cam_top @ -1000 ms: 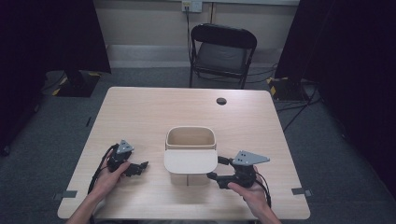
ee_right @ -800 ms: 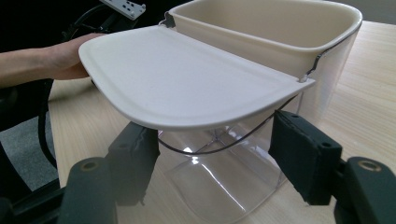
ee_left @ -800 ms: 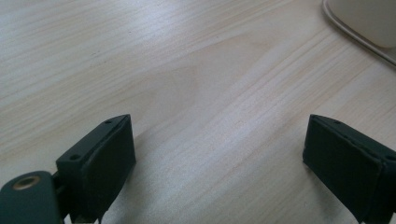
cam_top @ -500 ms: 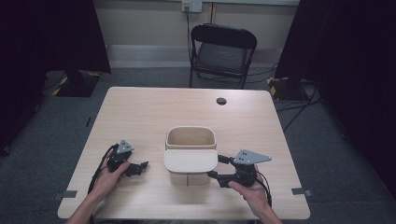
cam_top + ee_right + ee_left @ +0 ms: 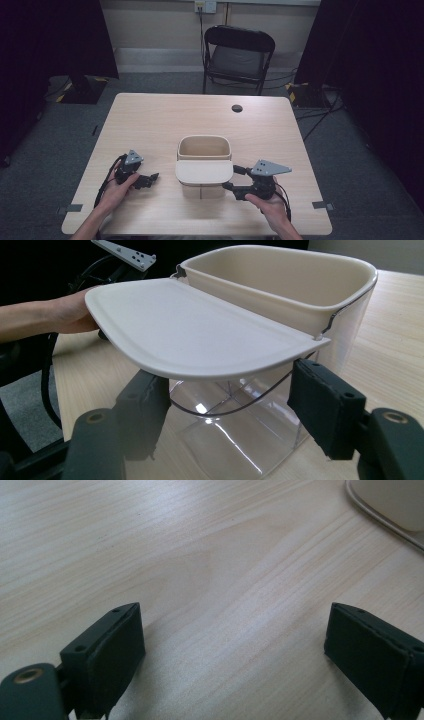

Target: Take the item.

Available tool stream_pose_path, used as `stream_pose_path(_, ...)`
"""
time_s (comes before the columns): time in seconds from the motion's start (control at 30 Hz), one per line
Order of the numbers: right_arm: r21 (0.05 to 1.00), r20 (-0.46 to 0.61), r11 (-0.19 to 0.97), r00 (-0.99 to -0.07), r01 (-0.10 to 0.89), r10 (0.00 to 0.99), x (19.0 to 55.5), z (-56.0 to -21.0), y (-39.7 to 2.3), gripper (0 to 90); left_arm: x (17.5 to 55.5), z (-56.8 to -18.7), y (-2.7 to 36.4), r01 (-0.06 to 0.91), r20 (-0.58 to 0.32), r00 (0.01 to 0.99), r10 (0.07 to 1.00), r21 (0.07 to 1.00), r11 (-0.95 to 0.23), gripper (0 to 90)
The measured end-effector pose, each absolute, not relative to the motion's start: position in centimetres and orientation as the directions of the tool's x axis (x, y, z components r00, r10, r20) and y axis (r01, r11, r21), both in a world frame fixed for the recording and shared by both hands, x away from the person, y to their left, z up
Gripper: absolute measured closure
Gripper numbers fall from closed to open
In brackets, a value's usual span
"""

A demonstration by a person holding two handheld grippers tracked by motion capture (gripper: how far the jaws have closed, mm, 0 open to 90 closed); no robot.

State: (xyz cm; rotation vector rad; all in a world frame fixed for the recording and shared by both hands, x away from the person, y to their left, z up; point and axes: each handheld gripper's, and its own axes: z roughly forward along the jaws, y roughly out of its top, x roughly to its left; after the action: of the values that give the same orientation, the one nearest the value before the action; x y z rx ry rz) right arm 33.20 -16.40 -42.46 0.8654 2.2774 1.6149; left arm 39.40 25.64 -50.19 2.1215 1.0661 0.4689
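We see a wide, pale wooden table (image 5: 150, 125) taking up the middle of the high view, with a black folding chair (image 5: 239, 57) standing beyond its far edge and a small dark round disc (image 5: 237, 108) lying on the far part of the tabletop, well apart from everything else.

Near the table's front middle stands a bin (image 5: 204, 149) with a cream upper rim and a clear lower body; in the right gripper view we can see through that clear wall to the wood underneath. Its cream lid (image 5: 204, 171) hangs out level from the rim toward the person's side, hinged along one edge on a thin wire bail.

To the right of the bin we find the right gripper (image 5: 232, 178), held in the person's hand and pointed at the bin. In its own view the jaws stand apart on either side of the clear body just below the lid, with the wire running between them; the pads press on nothing that we can make out.

On the left, the left gripper (image 5: 152, 177) rests low over the table, near the bin yet clear of it. Its jaws are spread wide with bare wood between them.
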Motion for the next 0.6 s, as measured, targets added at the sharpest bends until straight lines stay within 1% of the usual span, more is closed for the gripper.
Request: stream_pose_path(0.6,0.913,0.166,0.212,-0.794,0.347,0.585,33.33,-42.39,-16.47,32.7,39.40,-50.19,25.64,0.548,0.007,0.594,0.805,0.728,-0.411,8.5)
